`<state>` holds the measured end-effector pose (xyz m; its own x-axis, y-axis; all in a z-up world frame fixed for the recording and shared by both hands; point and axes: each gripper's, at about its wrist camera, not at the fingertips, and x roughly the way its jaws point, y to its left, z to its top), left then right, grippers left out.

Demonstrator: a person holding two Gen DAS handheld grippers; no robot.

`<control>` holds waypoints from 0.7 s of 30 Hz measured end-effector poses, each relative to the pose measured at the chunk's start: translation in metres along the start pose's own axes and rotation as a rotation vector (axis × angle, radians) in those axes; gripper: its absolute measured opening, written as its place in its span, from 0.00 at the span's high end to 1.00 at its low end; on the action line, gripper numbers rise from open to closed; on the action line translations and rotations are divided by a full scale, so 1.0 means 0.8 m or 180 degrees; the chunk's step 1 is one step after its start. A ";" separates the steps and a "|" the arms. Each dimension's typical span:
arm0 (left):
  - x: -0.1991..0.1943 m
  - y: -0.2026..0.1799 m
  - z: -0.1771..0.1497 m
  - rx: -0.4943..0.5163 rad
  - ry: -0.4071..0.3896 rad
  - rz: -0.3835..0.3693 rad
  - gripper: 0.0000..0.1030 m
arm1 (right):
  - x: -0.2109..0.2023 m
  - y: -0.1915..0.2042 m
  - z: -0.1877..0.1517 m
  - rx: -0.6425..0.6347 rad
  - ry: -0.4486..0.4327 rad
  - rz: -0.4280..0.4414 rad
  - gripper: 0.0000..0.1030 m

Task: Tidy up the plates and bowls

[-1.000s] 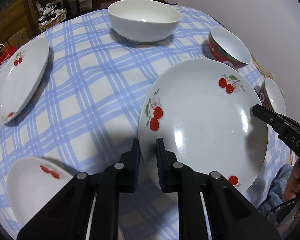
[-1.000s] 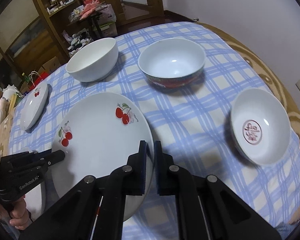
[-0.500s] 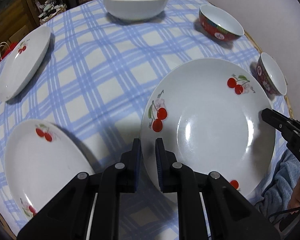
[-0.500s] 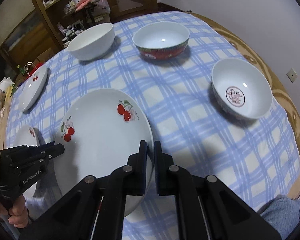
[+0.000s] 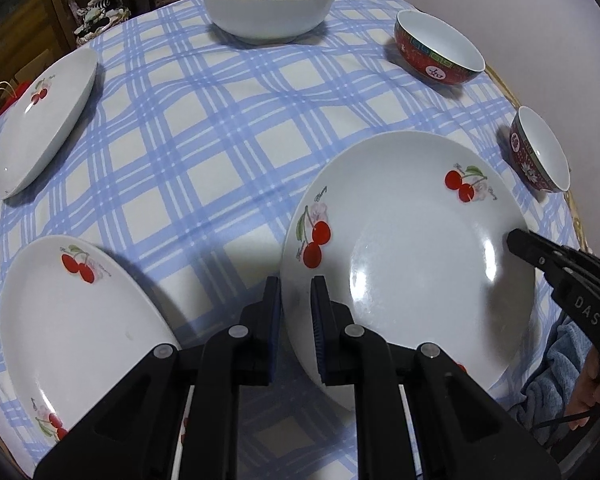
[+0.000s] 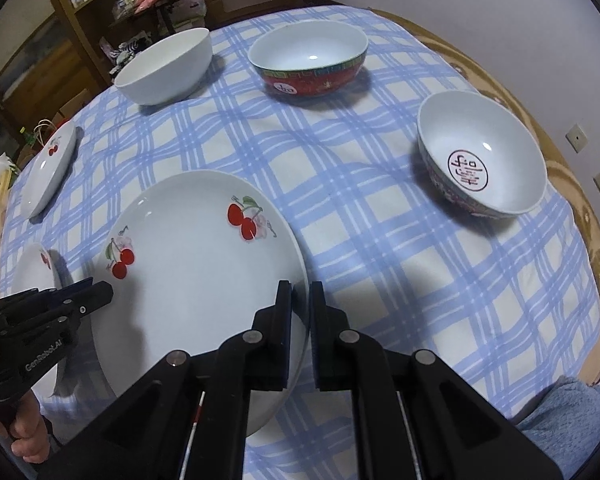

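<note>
While both grippers clamp big cherry plate (image 5: 412, 264) at opposite rims, plate hangs tilted above tablecloth (image 5: 220, 152). L gripper (image 5: 296, 304) nearly closed on near-left rim; R gripper (image 6: 300, 308) pinched tight on right rim. 2nd cherry plate (image 5: 72, 320) just left, 3rd (image 5: 40, 120) farther back. White bowl (image 5: 268, 4), 2 red bowls (image 5: 440, 52) (image 5: 540, 152) near far edge. Wooden shelving (image 6: 100, 8) behind table.

A blue-and-white checked tablecloth (image 6: 340, 184) covers the round table, whose patterned tan edge (image 6: 580, 208) shows at the right. On the pale wall (image 6: 500, 0) to the right sit two wall sockets (image 6: 577, 137). Far left stands a dark wooden shelf unit (image 6: 72, 20), cluttered with small items too blurred to identify
</note>
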<state>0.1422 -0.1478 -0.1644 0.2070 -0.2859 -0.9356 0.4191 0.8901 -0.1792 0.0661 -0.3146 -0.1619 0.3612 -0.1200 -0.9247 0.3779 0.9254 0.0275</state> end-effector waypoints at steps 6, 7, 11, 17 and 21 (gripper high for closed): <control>0.004 -0.001 0.004 -0.0008 0.0036 -0.0030 0.86 | 0.004 0.000 0.001 -0.0011 0.0026 -0.0042 0.90; 0.004 -0.001 0.004 -0.0004 0.0035 -0.0029 0.86 | 0.004 0.000 0.001 -0.0011 0.0038 -0.0043 0.90; 0.004 -0.002 0.002 0.0045 0.0039 -0.0043 0.86 | 0.000 -0.001 -0.002 0.0000 0.0055 -0.0029 0.90; 0.003 -0.006 -0.002 0.0074 0.0071 -0.0141 0.86 | -0.006 -0.005 -0.007 0.0001 0.0078 -0.0109 0.90; 0.004 -0.016 -0.004 0.0155 0.0069 -0.0147 0.86 | -0.008 -0.015 -0.008 0.0090 0.0074 -0.0115 0.90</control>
<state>0.1345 -0.1587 -0.1661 0.1674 -0.3180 -0.9332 0.4703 0.8577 -0.2079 0.0537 -0.3223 -0.1587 0.3272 -0.1445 -0.9338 0.4144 0.9101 0.0043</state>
